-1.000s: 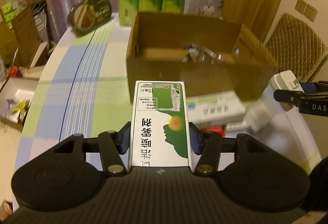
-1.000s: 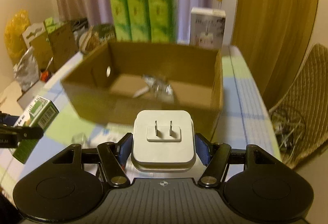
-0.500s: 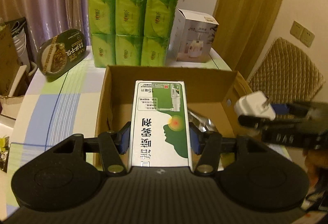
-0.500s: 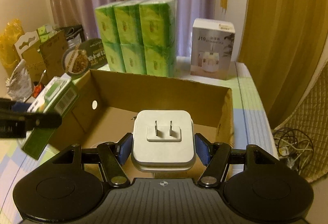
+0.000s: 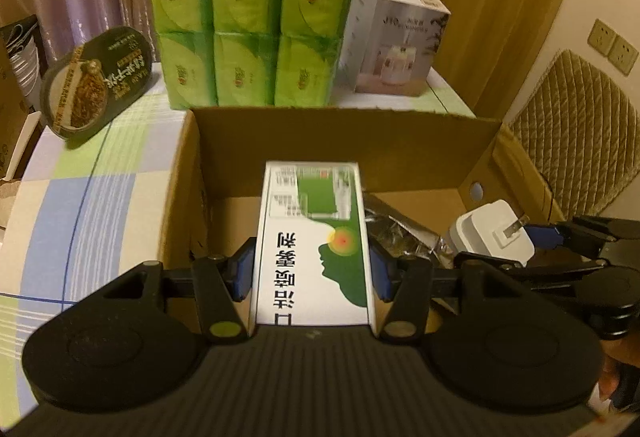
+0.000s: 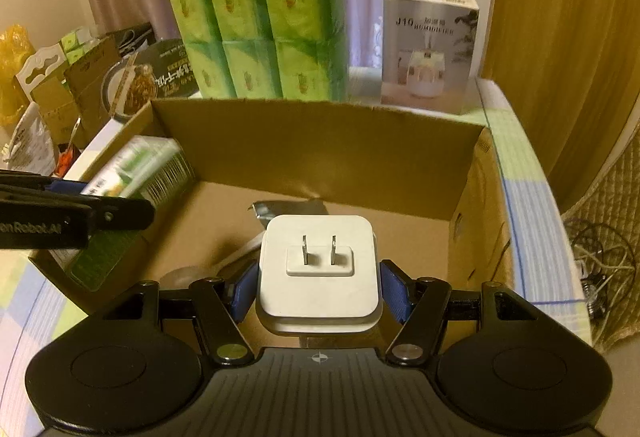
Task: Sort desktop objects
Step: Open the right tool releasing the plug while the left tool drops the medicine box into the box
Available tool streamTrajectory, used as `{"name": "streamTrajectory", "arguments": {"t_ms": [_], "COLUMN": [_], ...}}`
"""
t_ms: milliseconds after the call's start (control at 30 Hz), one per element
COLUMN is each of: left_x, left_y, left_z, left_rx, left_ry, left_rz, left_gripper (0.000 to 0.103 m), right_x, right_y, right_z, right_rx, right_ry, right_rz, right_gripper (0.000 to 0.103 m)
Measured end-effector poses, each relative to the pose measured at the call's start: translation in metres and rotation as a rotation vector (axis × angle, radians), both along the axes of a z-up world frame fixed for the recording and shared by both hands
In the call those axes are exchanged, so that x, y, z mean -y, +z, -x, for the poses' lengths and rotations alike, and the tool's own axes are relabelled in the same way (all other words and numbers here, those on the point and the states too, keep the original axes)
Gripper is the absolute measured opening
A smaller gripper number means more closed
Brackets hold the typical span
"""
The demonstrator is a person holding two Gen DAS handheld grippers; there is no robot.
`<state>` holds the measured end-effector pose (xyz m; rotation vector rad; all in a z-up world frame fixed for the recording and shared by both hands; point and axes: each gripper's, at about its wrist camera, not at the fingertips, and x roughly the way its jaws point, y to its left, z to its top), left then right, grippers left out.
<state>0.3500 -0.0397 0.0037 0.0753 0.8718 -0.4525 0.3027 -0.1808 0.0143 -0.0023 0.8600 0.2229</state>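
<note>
My left gripper (image 5: 312, 271) is shut on a green and white medicine box (image 5: 314, 237), held over the left half of the open cardboard box (image 5: 340, 141). Seen from the right wrist, the medicine box (image 6: 132, 173) hangs at the carton's left wall. My right gripper (image 6: 318, 289) is shut on a white plug adapter (image 6: 318, 269), prongs facing the camera, above the carton floor (image 6: 408, 237). In the left wrist view the adapter (image 5: 494, 235) and right gripper (image 5: 524, 241) sit at the right. A crinkled foil packet (image 5: 404, 233) lies inside the carton.
Behind the carton stand a green tissue multipack (image 5: 252, 21), a white humidifier box (image 6: 430, 45) and a dark oval food tub (image 5: 96, 81). The checked tablecloth (image 5: 92, 205) shows at the left. A quilted chair (image 5: 580, 149) and cables (image 6: 600, 257) lie at the right.
Both grippers have moved forward with their loads, from in front of the carton to over its open top. The carton and the packs behind it loom larger.
</note>
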Motion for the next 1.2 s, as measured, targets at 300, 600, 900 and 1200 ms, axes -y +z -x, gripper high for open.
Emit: {"name": "streamTrajectory", "arguments": {"t_ms": [300,600,900,1200], "left_x": [-0.008,-0.033,-0.054,-0.063], "left_y": [-0.005,0.003,0.016,0.027], "left_z": [0.006,0.025,0.054,0.106], "left_rx": [0.028,0.055,0.072,0.083], "left_ry": [0.016,0.055,0.073,0.064], "left_rz": [0.0,0.023,0.047,0.045], "left_gripper": [0.05,0.053,0.058,0.063], "right_x": [-0.005,-0.009,0.01,0.032], "right_y": [-0.009,-0.012,0.008,0.036], "right_z": [-0.002,-0.002,0.018,0.074], "right_rx": [-0.018,-0.024,0.018,0.066], "right_ry": [0.005,0.003,-0.066,-0.112], "right_rz": [-0.006,-0.023,-0.019,-0.046], "right_gripper": [0.061,0.062,0.067,0.08]}}
